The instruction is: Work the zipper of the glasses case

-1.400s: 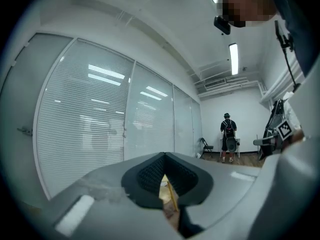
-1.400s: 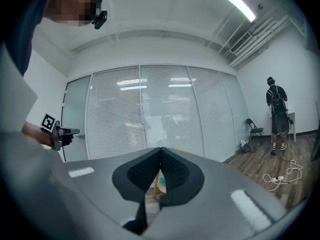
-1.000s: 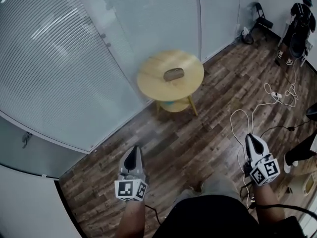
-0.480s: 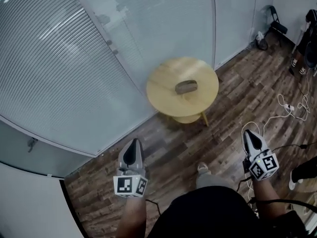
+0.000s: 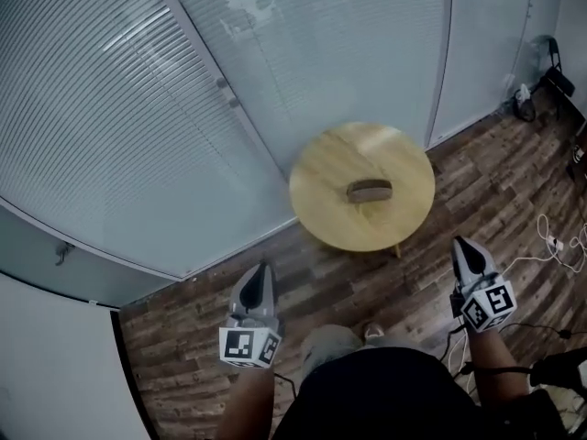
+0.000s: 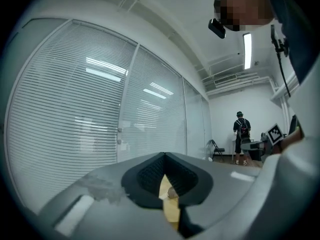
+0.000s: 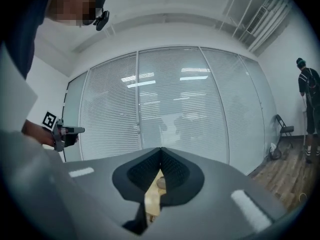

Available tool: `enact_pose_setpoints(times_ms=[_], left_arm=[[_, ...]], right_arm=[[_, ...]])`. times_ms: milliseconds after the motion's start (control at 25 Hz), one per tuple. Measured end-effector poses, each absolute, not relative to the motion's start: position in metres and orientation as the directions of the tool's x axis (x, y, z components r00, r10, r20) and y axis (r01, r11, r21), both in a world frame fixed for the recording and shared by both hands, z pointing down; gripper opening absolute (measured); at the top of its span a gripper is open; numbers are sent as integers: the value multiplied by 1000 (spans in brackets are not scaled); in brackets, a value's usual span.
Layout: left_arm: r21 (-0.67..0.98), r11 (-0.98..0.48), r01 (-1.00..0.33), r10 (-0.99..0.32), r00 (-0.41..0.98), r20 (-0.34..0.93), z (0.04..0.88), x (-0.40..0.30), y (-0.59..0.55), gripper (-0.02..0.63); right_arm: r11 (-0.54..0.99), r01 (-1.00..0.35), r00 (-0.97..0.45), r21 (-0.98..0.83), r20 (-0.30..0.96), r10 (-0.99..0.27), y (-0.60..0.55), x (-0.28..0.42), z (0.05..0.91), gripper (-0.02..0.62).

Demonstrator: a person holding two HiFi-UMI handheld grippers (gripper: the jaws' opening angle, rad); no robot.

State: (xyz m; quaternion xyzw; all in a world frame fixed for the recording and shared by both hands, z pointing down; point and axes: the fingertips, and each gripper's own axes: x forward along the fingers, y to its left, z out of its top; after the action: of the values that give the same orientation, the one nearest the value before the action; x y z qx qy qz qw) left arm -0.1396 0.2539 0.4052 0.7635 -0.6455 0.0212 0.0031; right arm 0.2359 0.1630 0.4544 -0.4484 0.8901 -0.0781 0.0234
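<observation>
The glasses case (image 5: pixel 369 191), a small brown oblong, lies flat near the middle of the round wooden counter (image 5: pixel 326 200). It is alone there, with its long side running left to right in the head view. Nothing touches it. Both claws are well short of the counter, over the floor (image 5: pixel 367 282).

The left claw (image 5: pixel 260 275) is held level at the lower left and points toward the counter. Its jaws are pressed together with nothing between them. In the left gripper view the ribbed black pads (image 6: pixel 150 173) meet at the tip. Only a sliver of the pale counter, with a small dark blob on it, shows through the gap below.

The right claw (image 5: pixel 461 248) is at the lower right, also level, and its jaws are closed on nothing. The right gripper view shows the same meeting pads (image 7: pixel 175 171) and the same sliver of counter.

Each claw carries its marker cube, left (image 5: pixel 249 346) and right (image 5: pixel 488 306), just ahead of the person's forearm.

The counter stands on dark wood-plank floor close to a glass wall with lowered blinds (image 5: pixel 138 108). White cables (image 5: pixel 561 246) trail over the floor at the right. A folding chair (image 5: pixel 557 62) stands by the far wall. In the left gripper view another person (image 6: pixel 242 136) stands at the far end of the room, back turned.
</observation>
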Motion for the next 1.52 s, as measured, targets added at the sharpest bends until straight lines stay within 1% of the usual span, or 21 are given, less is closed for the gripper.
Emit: enact_pose_setpoints(times_ms=[280,480,600,760,840,920,1040,1120,1240,1400,1520], left_arm=[[-35,-212,-977,-975,209,73,413,-162,165,3],[20,-266,-964,-959,267,95,438,-180,85,3],[27,-317,-948,-944,319,86,441,-180,44,3],[23,-330,-944,-944,330,26,430,-191,-4,3],[24,-367,-930,-929,367,34,430,-198,-28,3],[30,-408,-913,-911,409,59,433,-204,-50,3],[33,-450,-893,-890,451,74,438,-213,-77,3],[39,-476,-879,-875,478,83,442,-218,-93,3],[52,-522,-851,-845,525,104,456,-221,-112,3],[73,-577,-814,-802,581,140,460,-205,-140,3],[94,-601,-793,-780,608,147,473,-189,-156,3]], right_arm=[[533,-823,-558,-198,109,-822,96,228,481,8],[503,-851,-522,-152,124,-844,44,209,472,8],[491,-861,-507,-133,139,-851,18,203,469,8],[468,-876,-481,-118,146,-864,-13,188,462,8],[458,-882,-471,-113,149,-870,-32,175,457,8],[488,-870,-492,-63,157,-857,-45,155,454,8],[592,-802,-575,77,168,-801,-57,111,452,8],[594,-804,-579,42,171,-797,-70,93,452,8],[542,-840,-538,-27,175,-824,-89,84,454,8],[515,-856,-511,-34,197,-837,-108,90,444,8],[487,-872,-485,-51,235,-843,-122,106,461,8]])
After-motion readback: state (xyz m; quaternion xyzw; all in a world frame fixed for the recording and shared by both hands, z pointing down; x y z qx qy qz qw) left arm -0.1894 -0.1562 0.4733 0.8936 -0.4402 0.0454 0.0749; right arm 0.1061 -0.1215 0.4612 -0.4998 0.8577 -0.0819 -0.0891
